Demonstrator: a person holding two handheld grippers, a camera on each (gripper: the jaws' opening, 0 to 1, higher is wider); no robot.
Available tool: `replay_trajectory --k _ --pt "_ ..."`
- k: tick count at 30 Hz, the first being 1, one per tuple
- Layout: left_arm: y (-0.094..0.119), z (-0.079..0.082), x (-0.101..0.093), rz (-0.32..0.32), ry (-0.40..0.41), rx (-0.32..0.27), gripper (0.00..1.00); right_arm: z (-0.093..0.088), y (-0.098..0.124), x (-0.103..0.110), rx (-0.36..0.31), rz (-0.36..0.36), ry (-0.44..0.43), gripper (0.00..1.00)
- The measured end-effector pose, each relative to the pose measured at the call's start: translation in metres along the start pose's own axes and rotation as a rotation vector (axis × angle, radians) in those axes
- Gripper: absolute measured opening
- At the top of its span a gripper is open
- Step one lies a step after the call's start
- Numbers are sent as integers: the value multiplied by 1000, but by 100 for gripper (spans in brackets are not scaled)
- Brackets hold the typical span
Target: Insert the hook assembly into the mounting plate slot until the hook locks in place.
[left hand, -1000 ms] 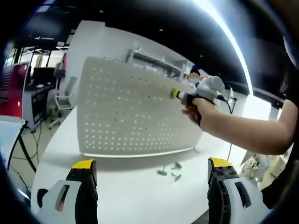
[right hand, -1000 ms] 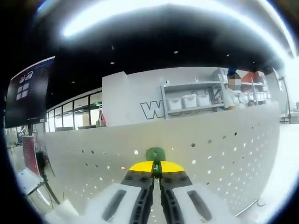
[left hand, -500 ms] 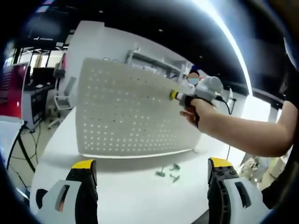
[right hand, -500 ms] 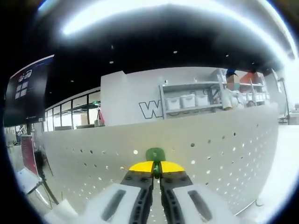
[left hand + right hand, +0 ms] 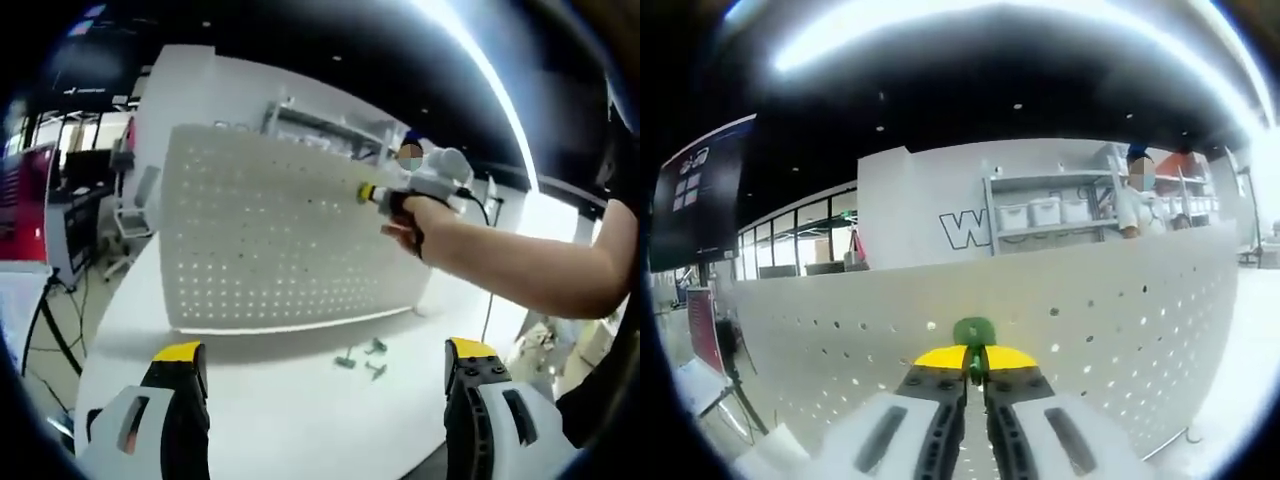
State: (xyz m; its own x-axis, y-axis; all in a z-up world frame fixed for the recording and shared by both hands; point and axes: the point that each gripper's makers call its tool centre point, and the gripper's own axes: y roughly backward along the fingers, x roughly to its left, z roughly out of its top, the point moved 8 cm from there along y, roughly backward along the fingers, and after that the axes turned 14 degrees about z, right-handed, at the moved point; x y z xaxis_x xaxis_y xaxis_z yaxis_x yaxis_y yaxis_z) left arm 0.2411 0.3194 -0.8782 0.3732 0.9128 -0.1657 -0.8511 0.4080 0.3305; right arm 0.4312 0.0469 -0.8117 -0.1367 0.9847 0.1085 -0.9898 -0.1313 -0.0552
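Hardly any shift since before — right hand-held gripper (image 5: 975, 362) pinched on green hook (image 5: 974, 331) at pegboard (image 5: 1120, 310), left hand-held gripper (image 5: 325, 365) wide open.

Bright ceiling light strips (image 5: 970, 20) blow out to white glare against a dark ceiling. Both views bend strongly toward the edges and look soft. The perforated plate (image 5: 270, 240) casts a faint shadow on the white surface (image 5: 300, 410).

The left gripper (image 5: 318, 385) hangs low with jaws spread wide. The right gripper (image 5: 975, 362), jaws pinched together, is held raised on an outstretched forearm (image 5: 520, 275).
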Motion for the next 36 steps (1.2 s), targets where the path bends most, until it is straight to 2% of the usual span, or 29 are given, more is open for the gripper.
replay_trajectory --k 11,18,22,26,31,36 --pt "1 4 1 -5 12 -5 100 7 2 2 -1 10 10 7" --pt "2 5 -1 -11 6 -4 100 22 7 0 -31 14 17 10" --pt "1 4 -4 -19 4 5 100 35 11 -3 -68 41 9 12" --pt "1 3 -6 -25 5 9 100 45 14 -8 -72 74 26 15" --pt "1 0 -9 -32 2 17 100 53 28 -19 -71 93 36 17" --pt "1 -1 -11 -32 -3 22 100 52 45 -25 -46 125 59 19"
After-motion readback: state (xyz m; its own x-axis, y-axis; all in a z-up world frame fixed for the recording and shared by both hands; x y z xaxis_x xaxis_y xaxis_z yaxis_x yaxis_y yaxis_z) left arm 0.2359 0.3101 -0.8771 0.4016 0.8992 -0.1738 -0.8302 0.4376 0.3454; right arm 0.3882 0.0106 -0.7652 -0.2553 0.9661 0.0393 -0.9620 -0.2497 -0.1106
